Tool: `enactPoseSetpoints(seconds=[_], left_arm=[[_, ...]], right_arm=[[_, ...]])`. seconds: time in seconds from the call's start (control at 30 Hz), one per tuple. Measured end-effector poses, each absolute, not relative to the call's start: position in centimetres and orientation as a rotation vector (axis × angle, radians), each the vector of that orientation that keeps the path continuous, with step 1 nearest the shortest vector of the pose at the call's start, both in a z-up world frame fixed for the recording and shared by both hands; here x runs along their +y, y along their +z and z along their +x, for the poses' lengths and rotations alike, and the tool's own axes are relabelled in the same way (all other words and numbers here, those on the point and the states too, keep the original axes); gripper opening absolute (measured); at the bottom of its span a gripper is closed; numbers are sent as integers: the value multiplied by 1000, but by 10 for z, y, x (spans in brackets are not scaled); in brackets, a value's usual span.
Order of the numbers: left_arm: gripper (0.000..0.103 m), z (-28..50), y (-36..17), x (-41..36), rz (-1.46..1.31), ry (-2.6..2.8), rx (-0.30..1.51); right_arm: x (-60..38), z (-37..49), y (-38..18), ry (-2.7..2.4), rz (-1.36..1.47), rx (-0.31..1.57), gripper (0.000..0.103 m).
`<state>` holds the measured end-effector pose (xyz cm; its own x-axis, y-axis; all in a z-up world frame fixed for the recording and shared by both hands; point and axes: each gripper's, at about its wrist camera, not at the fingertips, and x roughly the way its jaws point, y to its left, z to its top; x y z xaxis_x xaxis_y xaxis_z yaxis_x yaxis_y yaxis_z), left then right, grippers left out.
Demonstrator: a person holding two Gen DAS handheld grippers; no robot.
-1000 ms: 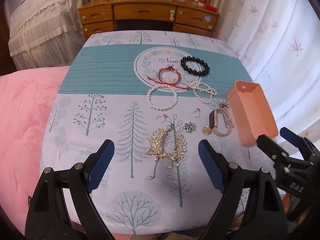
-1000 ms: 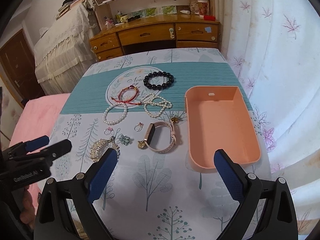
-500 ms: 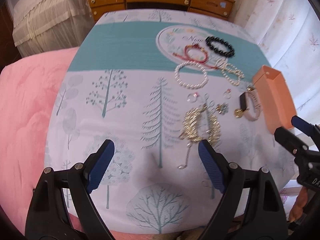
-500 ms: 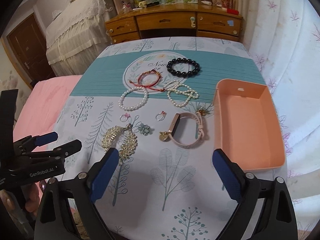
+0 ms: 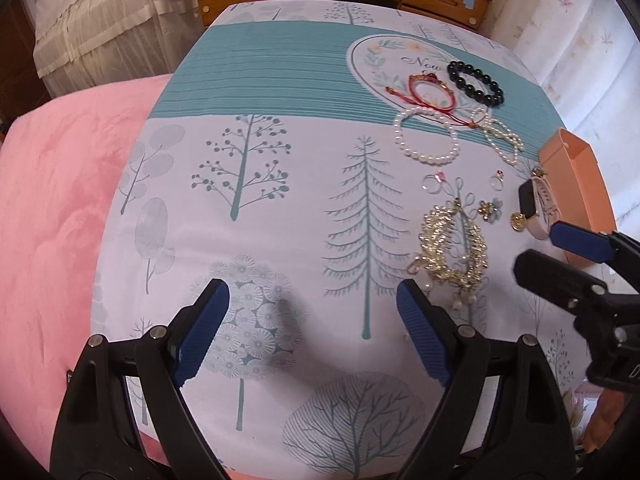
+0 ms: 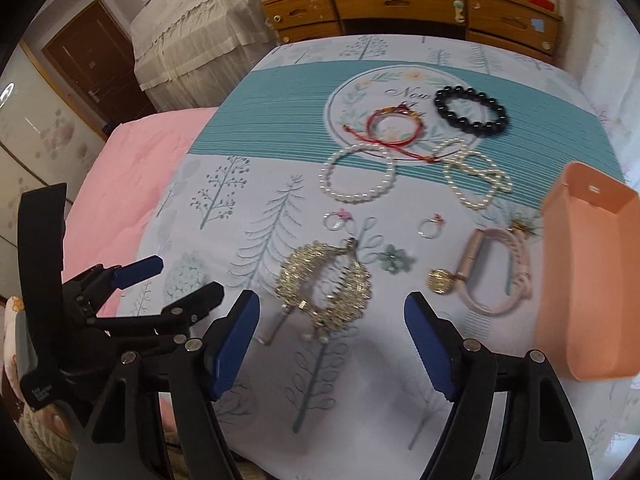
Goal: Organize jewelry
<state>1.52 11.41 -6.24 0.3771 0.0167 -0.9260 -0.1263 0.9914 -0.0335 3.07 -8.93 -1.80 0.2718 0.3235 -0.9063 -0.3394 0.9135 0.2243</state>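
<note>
Left of the gold chain necklace (image 6: 325,283) the printed tablecloth (image 5: 260,168) lies bare, so I have open passage there. Right of it, the flower brooch (image 6: 396,261), pink watch (image 6: 496,276) and peach tray (image 6: 588,280) crowd close together.

The tablecloth (image 6: 280,92) carries a round medallion (image 6: 404,108) at about one o'clock, printed with the script word "Now"; a second line beneath it is covered by a bracelet and unreadable. White lettering on the left gripper's (image 6: 176,284) body is too blurred to read.
</note>
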Motion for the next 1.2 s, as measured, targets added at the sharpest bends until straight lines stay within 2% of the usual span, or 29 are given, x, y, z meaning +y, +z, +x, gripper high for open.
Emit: enactPoseSetpoints(seconds=[0.17,0.67,1.0,1.1,1.13,1.2], left_arm=[[84,19,-69,131,-118,135,1173],[84,19,-81,177,-195,240,1175],[84,17,-85,191,-233,262,1181],[84,18,-85,193,-240,266,1182],[84,18,-85,193,-241,266,1182],[84,18,-86,193,-241,267,1182]], right_arm=[[-67,40,-31,463,-25,1258,70],[-30,54,-70,479,-57,1333,60],[-3,58,-88,461,-157,1301,54],[6,56,-90,445,-222,1269,46],[7,54,-89,436,-246,1255,39],[9,53,-90,432,-275,1235,35]])
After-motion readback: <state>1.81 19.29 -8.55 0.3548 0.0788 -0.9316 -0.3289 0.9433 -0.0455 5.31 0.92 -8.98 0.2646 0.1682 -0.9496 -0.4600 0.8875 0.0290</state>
